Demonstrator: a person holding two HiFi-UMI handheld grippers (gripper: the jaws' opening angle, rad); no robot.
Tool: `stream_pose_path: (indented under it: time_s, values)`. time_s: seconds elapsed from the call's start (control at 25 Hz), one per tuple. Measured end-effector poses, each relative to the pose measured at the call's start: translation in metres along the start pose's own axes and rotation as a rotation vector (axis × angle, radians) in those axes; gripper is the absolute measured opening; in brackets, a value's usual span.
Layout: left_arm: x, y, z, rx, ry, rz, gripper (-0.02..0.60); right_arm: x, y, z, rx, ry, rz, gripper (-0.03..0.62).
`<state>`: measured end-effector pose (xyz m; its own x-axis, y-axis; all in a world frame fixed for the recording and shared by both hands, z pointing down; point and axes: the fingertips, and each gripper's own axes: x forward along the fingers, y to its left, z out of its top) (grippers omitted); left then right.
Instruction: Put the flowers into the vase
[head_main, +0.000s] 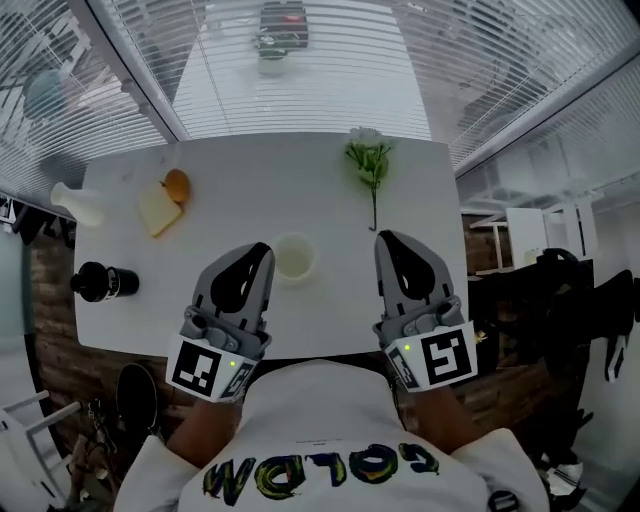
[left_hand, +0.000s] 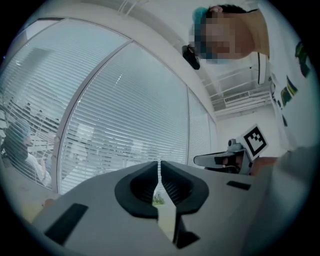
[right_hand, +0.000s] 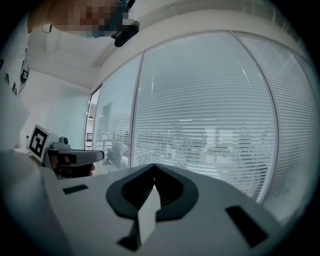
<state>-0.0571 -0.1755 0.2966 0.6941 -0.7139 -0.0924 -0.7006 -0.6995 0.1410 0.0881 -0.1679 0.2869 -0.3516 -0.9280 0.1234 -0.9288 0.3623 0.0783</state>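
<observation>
Cool, diffuse daylight enters through the slatted blinds (right_hand: 210, 100) beyond the far edge of the white table (head_main: 250, 170), leaving its top bright and evenly lit with only faint, soft shadows. Below the table's near edge the scene is dim. All views bend strongly toward their edges, and both gripper views have black corners and soft nearby surfaces.

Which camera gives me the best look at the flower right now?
The head view: the flower lies whole on the white table, ahead of the right gripper. The left gripper view catches only a green speck past its jaws, possibly the flower; the right gripper view shows none of it.
</observation>
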Motion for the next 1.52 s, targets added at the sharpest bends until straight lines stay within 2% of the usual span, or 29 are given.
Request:
stream_pose_path:
  time_s: [0.24, 0.44, 0.6, 0.72, 0.88, 1.08, 1.28, 1.52]
  values:
    - [0.002, -0.001, -0.011, -0.006, 0.006, -0.02, 0.091, 0.02, -0.026, -0.035, 0.034, 0.062, -0.009, 0.038]
    - [0.005, -0.011, -0.024, -0.004, 0.021, -0.055, 0.225, 0.041, -0.06, -0.087, 0.068, 0.16, -0.027, 0.074]
    - [0.005, -0.017, -0.034, 0.015, 0.053, -0.085, 0.289, 0.062, -0.083, -0.127, 0.07, 0.243, -0.037, 0.113]
    - [0.006, -0.019, -0.042, 0.022, 0.066, -0.09, 0.305, 0.078, -0.097, -0.153, 0.1, 0.293, -0.035, 0.139]
    - [0.003, -0.02, -0.061, 0.004, 0.131, -0.094, 0.318, 0.101, -0.118, -0.186, 0.108, 0.359, -0.046, 0.163]
    - [0.003, -0.02, -0.073, 0.008, 0.154, -0.091, 0.321, 0.13, -0.141, -0.228, 0.133, 0.461, -0.046, 0.219]
    - [0.004, -0.019, -0.082, 0.005, 0.168, -0.098, 0.325, 0.157, -0.16, -0.257, 0.205, 0.535, -0.037, 0.271]
    - [0.007, -0.018, -0.089, -0.011, 0.178, -0.099, 0.328, 0.181, -0.175, -0.285, 0.315, 0.605, -0.026, 0.301]
